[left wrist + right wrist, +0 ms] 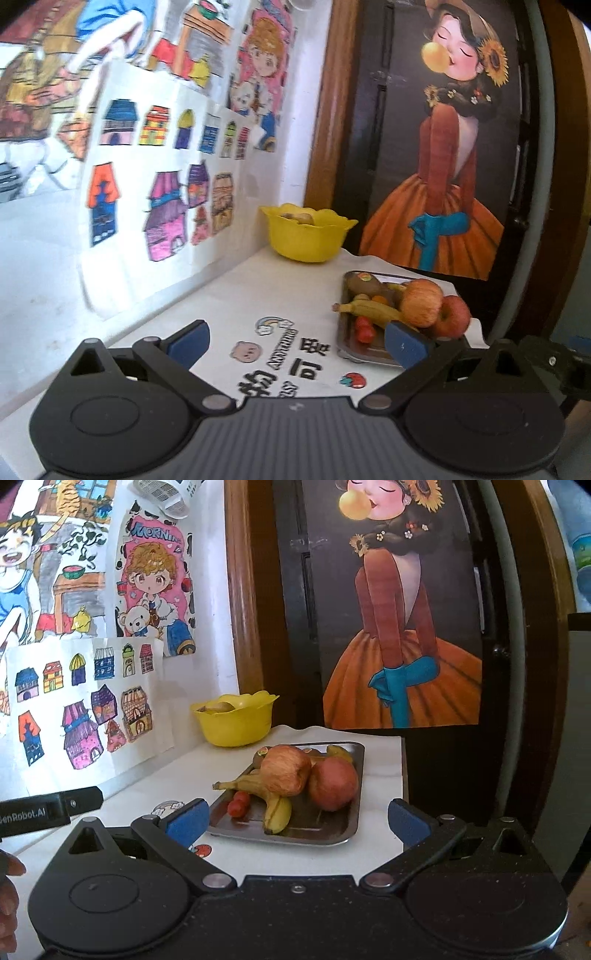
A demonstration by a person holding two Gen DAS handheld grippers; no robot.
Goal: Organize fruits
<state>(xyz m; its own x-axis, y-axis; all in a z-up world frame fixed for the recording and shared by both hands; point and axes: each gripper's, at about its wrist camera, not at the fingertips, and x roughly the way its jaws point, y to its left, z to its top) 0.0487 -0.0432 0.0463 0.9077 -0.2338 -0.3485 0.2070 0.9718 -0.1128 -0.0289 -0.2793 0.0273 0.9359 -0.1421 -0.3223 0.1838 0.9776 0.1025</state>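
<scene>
A metal tray (343,830) on the white table holds two red apples (332,782), a banana (273,805), small red tomatoes (238,804) and a kiwi (364,282). The tray (347,349) also shows at the right in the left wrist view. A yellow bowl (236,723) with a fruit inside (218,707) stands behind it near the wall. My left gripper (297,341) is open and empty, left of the tray. My right gripper (295,821) is open and empty, just in front of the tray.
Children's drawings (147,166) cover the wall on the left. A poster of a girl in an orange dress (399,627) hangs on the dark door behind. The table's right edge (402,775) is close to the tray. The left gripper's body (48,810) shows at the left.
</scene>
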